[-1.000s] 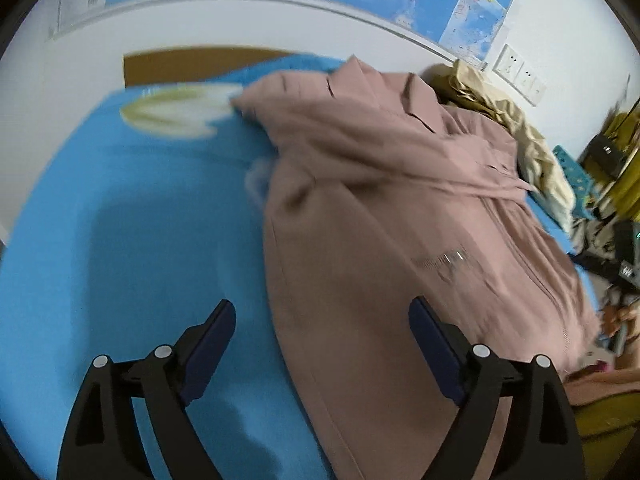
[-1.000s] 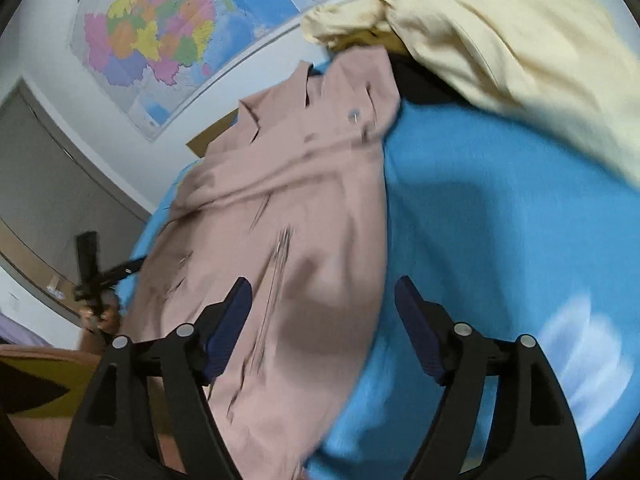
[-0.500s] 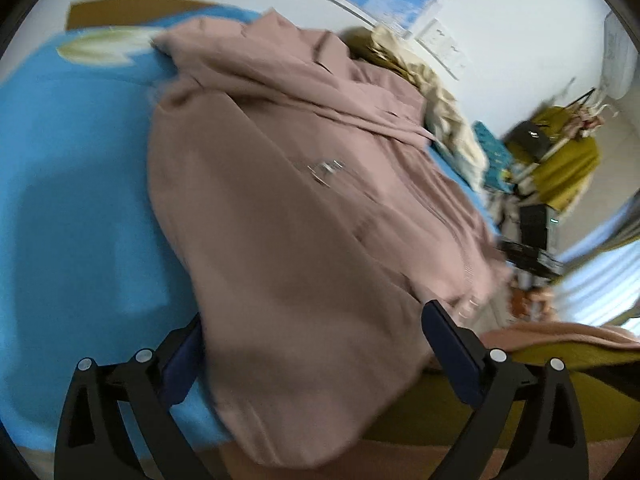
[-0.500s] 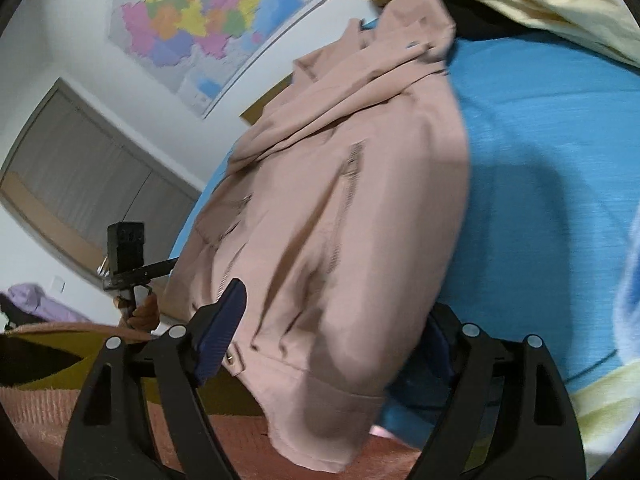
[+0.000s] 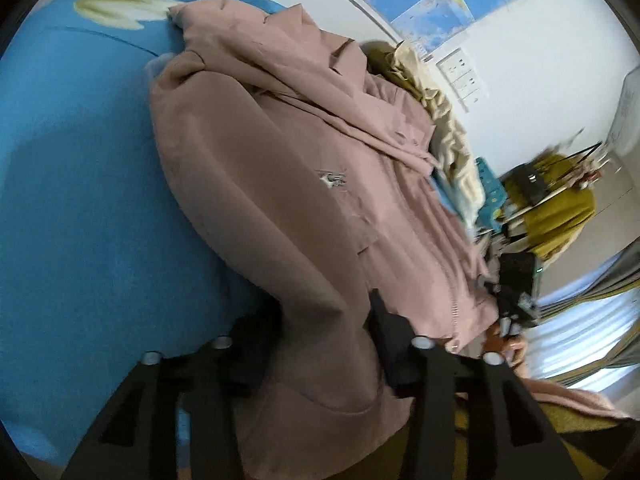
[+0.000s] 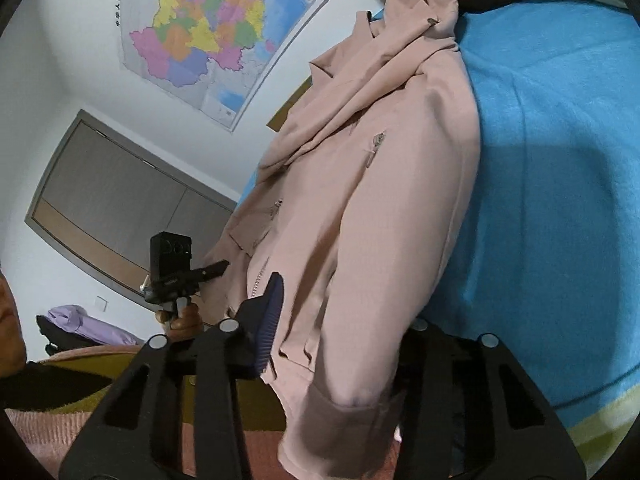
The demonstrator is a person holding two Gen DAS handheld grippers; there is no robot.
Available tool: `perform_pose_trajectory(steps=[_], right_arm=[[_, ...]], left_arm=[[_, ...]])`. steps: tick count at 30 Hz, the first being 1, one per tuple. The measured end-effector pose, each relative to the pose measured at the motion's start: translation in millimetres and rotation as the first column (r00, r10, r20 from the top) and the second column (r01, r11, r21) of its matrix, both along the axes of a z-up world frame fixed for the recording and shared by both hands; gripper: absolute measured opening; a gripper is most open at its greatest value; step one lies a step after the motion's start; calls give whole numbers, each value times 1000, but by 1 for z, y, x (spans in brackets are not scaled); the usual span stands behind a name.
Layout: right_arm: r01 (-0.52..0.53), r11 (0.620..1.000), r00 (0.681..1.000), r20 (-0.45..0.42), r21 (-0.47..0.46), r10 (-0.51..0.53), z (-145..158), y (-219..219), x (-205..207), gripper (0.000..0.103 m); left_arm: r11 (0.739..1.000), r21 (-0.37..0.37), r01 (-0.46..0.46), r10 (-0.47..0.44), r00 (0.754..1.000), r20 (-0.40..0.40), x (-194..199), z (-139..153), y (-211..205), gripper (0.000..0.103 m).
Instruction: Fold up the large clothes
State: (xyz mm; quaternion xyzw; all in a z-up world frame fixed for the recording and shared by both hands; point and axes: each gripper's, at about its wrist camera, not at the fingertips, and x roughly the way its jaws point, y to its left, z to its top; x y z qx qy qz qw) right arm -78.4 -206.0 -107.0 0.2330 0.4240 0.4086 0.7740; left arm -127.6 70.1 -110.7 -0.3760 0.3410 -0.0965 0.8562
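I see my left claw (image 5: 326,320) pinching the pink jacket's (image 5: 280,184) hem at 6 o'clock, my right claw (image 6: 340,320) half-closed around its near corner, the jacket spread on the blue bed (image 5: 80,200), a wall map (image 6: 208,28) at 11 with unreadable lettering.

Both wrist views look closely along the pink jacket (image 5: 304,208) from opposite corners.

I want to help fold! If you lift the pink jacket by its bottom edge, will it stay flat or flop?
Probably flop: the pink jacket already sags and wrinkles over the blue bed cover. It looks thick, so likely a bit heavy. Its sleeves would likely dangle.
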Motion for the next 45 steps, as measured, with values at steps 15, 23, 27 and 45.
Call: perform_pose_trajectory(steps=[15, 23, 27, 45], right_arm=[[-26, 982, 984, 176, 188, -8, 71, -5, -47, 4], [-3, 995, 988, 155, 102, -13, 84, -7, -64, 4], [1, 993, 985, 169, 122, -21, 90, -6, -60, 4], [130, 966, 985, 78, 225, -151, 150, -4, 95, 6]], left_arm=[[994, -30, -104, 108, 977, 186, -48, 53, 21, 4], [994, -2, -107, 104, 961, 258, -76, 79, 16, 3], [994, -43, -105, 113, 963, 246, -61, 77, 28, 3], [983, 110, -147, 126, 976, 177, 47, 154, 105, 4]])
